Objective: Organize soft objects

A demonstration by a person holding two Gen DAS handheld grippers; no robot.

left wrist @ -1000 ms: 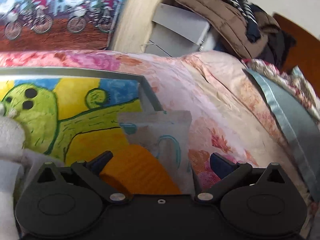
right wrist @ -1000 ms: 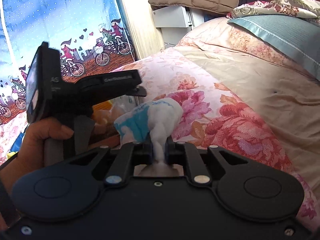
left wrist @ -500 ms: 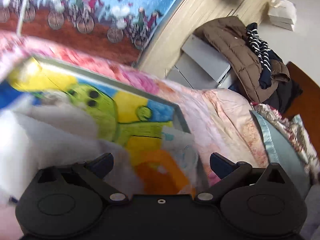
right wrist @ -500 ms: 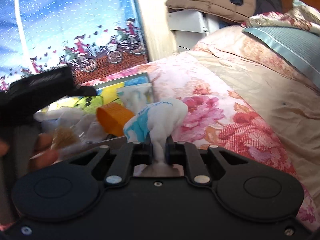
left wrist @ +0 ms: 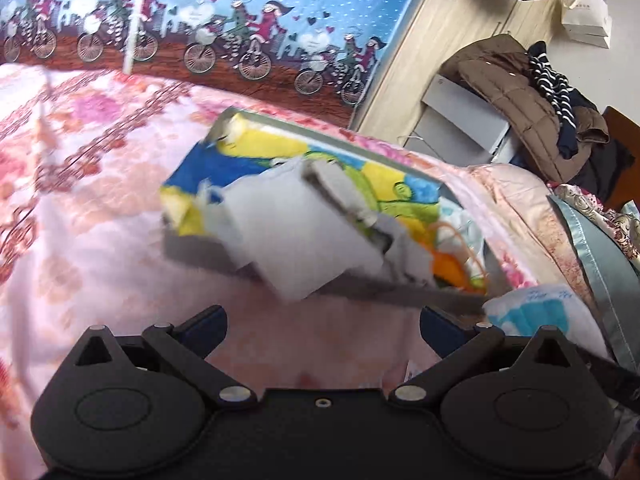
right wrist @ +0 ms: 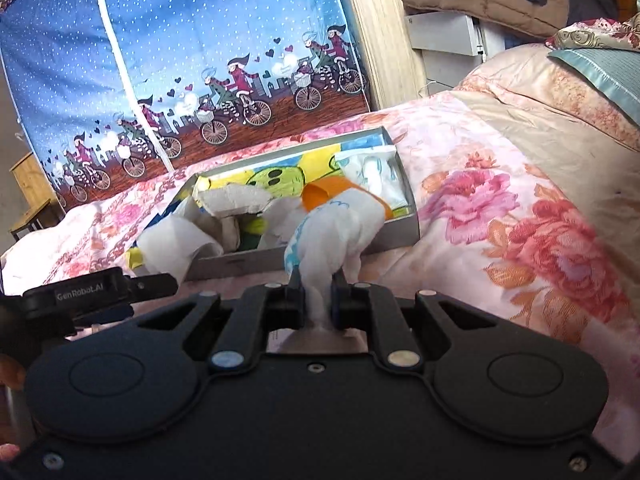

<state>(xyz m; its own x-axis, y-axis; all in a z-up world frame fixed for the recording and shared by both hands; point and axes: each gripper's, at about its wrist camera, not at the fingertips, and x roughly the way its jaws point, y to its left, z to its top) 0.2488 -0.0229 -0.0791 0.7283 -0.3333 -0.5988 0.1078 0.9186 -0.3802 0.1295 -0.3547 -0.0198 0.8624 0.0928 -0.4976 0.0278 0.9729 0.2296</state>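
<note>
left wrist view: left gripper low over the pink floral bedspread, fingers spread wide, nothing between them
tray: shallow grey tray with a bright cartoon lining lies on the bed ahead of the gripper, blurred
tray contents: white soft cloth draped over the near wall, hanging partly outside; an orange piece and a pale packet at the right end
diaper: white-and-blue diaper at right edge, just beside the tray's near right corner; what carries it is not shown here
background: blue curtain with cyclists behind the bed, brown jacket piled on a grey cabinet, teal pillow far right

right wrist view: right gripper fingers clenched on the tail of the diaper, bulk of it standing up beyond the tips
diaper place: off the bed, in front of the tray's near wall, toward its right end
tray contents: white cloth spilling over the near left corner, a beige stuffed item inside, orange piece, pale packet in the far right corner
left gripper: seen low left, black, just short of the tray's near left corner, beside the white cloth; contact cannot be told
bed: floral bedspread, teal pillow top right
person: bit of a hand at left edge
</note>
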